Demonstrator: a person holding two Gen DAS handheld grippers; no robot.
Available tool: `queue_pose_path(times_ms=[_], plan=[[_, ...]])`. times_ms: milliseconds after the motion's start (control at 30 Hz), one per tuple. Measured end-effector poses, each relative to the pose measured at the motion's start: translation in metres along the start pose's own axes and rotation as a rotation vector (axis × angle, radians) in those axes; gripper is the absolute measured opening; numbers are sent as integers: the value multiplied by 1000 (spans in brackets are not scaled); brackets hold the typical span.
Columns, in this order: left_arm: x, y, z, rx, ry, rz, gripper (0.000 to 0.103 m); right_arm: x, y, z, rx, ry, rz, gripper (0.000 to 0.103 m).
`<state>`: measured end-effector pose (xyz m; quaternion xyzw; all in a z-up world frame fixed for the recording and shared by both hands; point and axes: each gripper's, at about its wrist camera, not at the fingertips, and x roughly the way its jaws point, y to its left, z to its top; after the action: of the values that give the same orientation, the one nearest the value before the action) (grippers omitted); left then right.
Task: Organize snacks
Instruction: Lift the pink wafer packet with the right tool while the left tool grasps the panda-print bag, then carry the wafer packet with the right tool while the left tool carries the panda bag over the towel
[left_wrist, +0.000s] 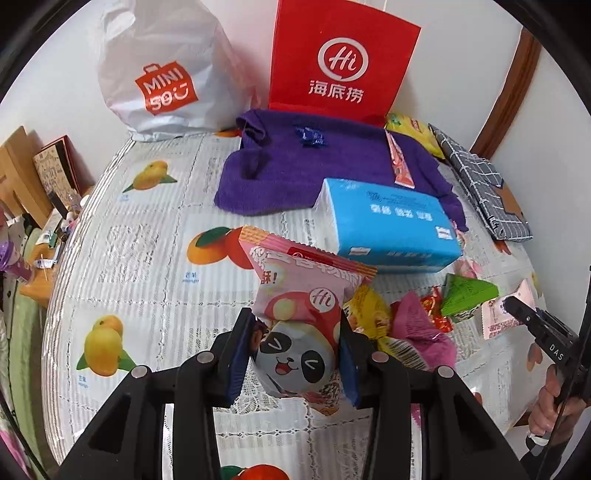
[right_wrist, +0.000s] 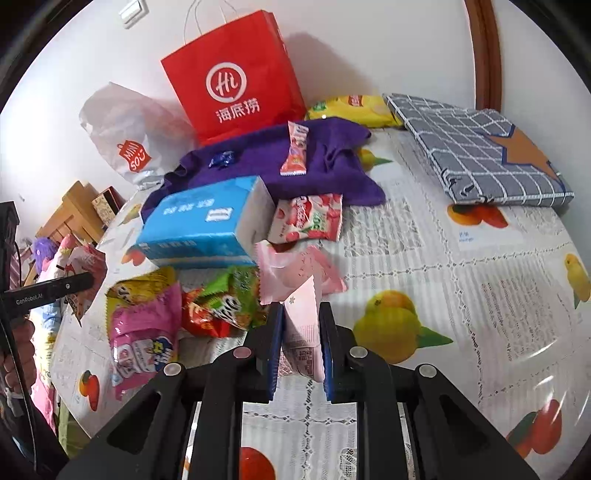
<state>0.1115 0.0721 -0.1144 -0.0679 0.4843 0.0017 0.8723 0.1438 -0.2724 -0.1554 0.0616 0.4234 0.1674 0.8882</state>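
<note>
At the far left of the table, a white Miniso bag (left_wrist: 159, 74) is leaning against the wall, and a red paper bag (left_wrist: 340, 59) is standing just beside it. In front of both, a purple towel (left_wrist: 295, 173) is lying crumpled on the fruit-print tablecloth (left_wrist: 140, 229), carrying a small blue candy (left_wrist: 310, 137) and a slim stick sachet (left_wrist: 398, 160). A blue tissue pack (left_wrist: 388, 225) is resting on the near edge of the towel. The left gripper (left_wrist: 297, 345) is clenching a pink panda snack packet (left_wrist: 299, 325) between its two fingers, holding the packet upright, just off the cloth and nearer than the tissue pack. To its right, a loose pile is sitting on the cloth: a yellow packet (right_wrist: 142, 286), a magenta packet (right_wrist: 144, 332), a green-and-red packet (right_wrist: 221, 302) and a strawberry candy bag (right_wrist: 306, 218), the last touching the end of the tissue pack. The right gripper (right_wrist: 301, 350) is grasping a pale pink sachet (right_wrist: 301, 332) edge-on between its pads, at the right of the pile. Farther right, a yellow chip bag (right_wrist: 354, 109) is lying at the wall, and a grey checked cloth (right_wrist: 476, 147) is lying folded at the table's far right.
</note>
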Motion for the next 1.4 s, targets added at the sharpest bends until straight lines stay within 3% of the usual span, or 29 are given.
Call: queue_pose_path(times_ms=[667,1067,1400], plan=[[-17,-29,46,38,-53,-53,39,-34,36,63,-63,-111,5,19],[-7,-31,117,41,-99,-48,39,-8,59,133,-93,-156,42,19],[23,-28,169,27,-99,-59,39,41,65,184,-103,-147,41,19]])
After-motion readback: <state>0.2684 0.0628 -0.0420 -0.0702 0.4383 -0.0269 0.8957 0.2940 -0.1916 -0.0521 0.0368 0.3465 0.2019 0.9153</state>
